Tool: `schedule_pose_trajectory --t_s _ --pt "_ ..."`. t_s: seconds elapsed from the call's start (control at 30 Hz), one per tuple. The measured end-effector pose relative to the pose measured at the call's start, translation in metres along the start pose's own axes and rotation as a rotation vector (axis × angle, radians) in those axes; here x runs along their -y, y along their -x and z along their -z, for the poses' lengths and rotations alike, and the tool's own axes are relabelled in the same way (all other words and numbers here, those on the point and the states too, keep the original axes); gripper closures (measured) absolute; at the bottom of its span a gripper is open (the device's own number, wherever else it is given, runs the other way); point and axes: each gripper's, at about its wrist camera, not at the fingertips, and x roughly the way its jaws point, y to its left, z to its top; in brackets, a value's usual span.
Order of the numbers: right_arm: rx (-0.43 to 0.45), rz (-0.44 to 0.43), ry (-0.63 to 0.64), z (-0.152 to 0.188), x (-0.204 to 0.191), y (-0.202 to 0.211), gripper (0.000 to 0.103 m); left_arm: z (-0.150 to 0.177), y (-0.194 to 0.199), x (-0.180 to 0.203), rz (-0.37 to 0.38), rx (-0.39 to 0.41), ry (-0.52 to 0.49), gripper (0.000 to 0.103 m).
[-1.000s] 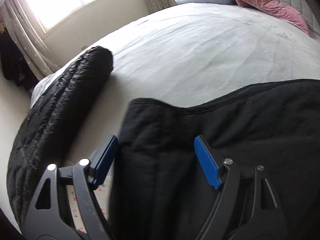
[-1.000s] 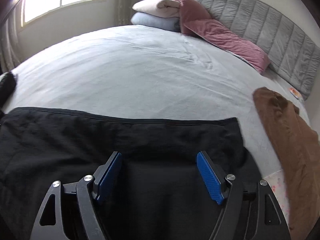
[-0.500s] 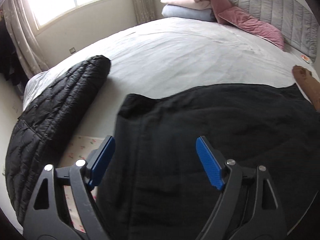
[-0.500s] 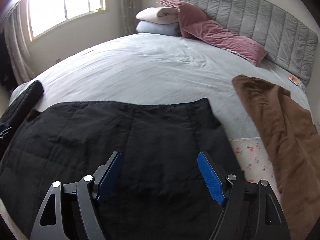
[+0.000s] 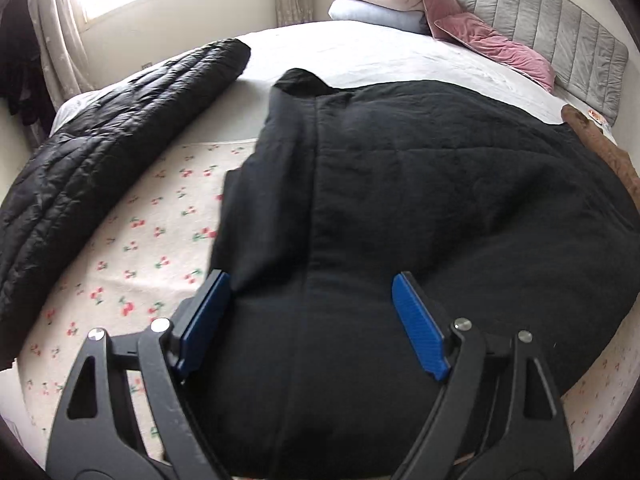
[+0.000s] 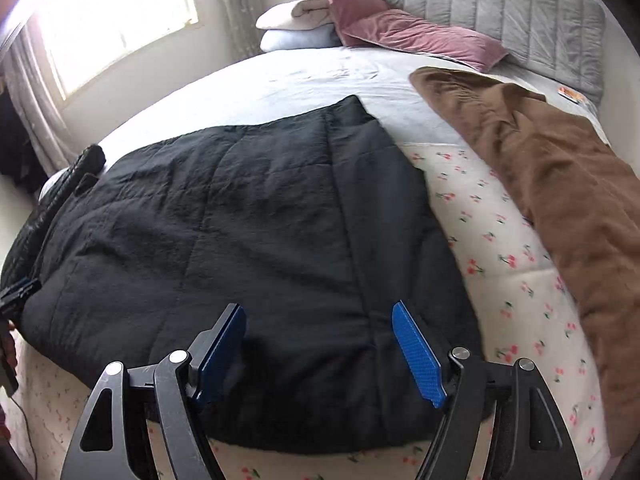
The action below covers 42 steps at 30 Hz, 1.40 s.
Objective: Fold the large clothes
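Daylight from a window falls on a wide bed with a grey padded headboard. On the foot half of the bed lies a cherry-print sheet, and on it the black padded garment is spread flat, reaching to the foot edge. The left tongs stand wide above its near hem; their jaws have just been opening, and the blue pads do not press the cloth. The right tongs stand wide too, over the same hem, holding nothing. A black quilted jacket lies along the left edge of the bed, and a brown garment along the right edge. Pink pillows and folded blankets lie at the head.
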Motion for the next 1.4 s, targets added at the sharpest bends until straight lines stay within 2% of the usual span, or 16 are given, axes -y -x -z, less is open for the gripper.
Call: schedule_pose_trajectory --t_s 0.03,0.1,0.23,0.3,0.47,0.57,0.8,0.97,1.2,1.4 --pt "-0.001 0.016 -0.036 0.003 0.008 0.010 0.025 0.003 0.008 -0.008 -0.015 -0.010 0.031 0.013" --pt "-0.006 0.012 -0.105 0.009 0.016 0.030 0.025 0.007 0.028 -0.016 -0.003 -0.020 0.099 0.013" --pt "0.024 0.000 -0.103 0.024 0.001 0.072 0.024 0.013 0.082 0.006 -0.055 -0.018 0.086 0.010" --pt "0.038 -0.001 -0.094 0.032 -0.014 0.095 0.021 0.021 0.107 0.024 -0.035 -0.033 0.098 0.005" --pt "0.048 0.022 -0.029 0.059 -0.060 0.137 0.014 0.051 0.154 0.070 0.015 -0.097 0.110 0.004" --pt "0.023 0.074 0.029 0.080 -0.085 0.147 0.013 0.069 0.174 0.094 0.064 -0.113 0.127 0.004" --pt "0.021 0.096 0.068 0.111 -0.121 0.156 0.013 0.085 0.187 0.139 0.081 -0.111 0.070 0.002" --pt "0.012 0.081 0.089 0.121 -0.134 0.146 0.013 0.098 0.178 0.149 0.030 -0.132 0.098 0.002" --pt "-0.013 0.118 0.102 0.130 -0.135 0.130 0.013 0.108 0.167 0.159 -0.016 -0.136 0.073 0.002" --pt "-0.003 0.115 0.109 0.131 -0.137 0.131 0.013 0.112 0.167 0.166 -0.014 -0.136 0.050 0.002"
